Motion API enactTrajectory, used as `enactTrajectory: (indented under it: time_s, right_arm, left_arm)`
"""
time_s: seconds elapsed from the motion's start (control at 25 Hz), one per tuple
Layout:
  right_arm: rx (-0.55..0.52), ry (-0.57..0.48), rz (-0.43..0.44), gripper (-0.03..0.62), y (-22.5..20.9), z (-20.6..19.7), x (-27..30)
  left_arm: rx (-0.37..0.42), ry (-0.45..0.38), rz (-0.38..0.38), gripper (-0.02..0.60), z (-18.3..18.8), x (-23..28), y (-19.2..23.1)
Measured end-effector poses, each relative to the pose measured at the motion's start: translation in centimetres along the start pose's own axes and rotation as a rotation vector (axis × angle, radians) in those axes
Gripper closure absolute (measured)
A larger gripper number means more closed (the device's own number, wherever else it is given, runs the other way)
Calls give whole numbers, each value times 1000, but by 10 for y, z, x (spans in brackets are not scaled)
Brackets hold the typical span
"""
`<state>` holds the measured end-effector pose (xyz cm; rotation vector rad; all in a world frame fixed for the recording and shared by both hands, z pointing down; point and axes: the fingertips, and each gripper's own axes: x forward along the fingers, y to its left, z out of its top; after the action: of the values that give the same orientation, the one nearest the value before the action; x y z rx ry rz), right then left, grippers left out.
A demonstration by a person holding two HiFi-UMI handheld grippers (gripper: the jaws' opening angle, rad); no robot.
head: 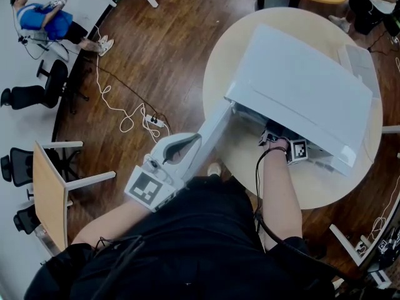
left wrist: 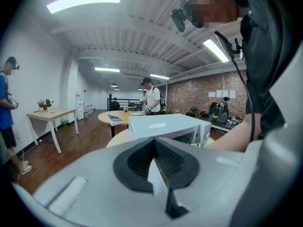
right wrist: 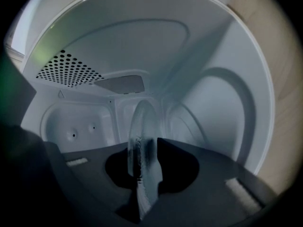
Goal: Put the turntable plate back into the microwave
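A white microwave [head: 300,86] stands on a round wooden table [head: 250,161] with its door [head: 212,136] swung open toward me. My left gripper [head: 187,145] is shut on the door's edge; in the left gripper view the thin white door panel [left wrist: 158,176] sits between the closed jaws of the left gripper [left wrist: 156,160]. My right gripper [head: 275,135] reaches into the oven cavity. In the right gripper view the right gripper [right wrist: 144,150] is shut on the clear glass turntable plate [right wrist: 142,122], held edge-on and upright, in front of the cavity's white back wall [right wrist: 85,122].
A perforated vent [right wrist: 66,70] sits in the cavity wall. On the floor left of the table lie a power strip [head: 153,122] and its white cable. A small desk [head: 50,192] and black chairs stand at the left. A person in blue [head: 44,20] sits far left.
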<state>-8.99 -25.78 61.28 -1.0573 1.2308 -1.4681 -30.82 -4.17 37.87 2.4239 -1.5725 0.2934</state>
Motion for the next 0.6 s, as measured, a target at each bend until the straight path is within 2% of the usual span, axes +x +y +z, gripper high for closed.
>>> enactTrajectory:
  time_s: [0.36,0.48,0.6]
  right_arm:
    - [-56,-5,-4,546,-15,10,5]
    - [-56,-7,-29,546,-25,14,4]
    - [-73,-8,-38,549,-16,11,2]
  left_arm:
    - [-2,-1,7,577,-1,-4,1]
    - [0,-4,5,577,0,-4,1]
    - [0,0,0,576,-1,-2,1]
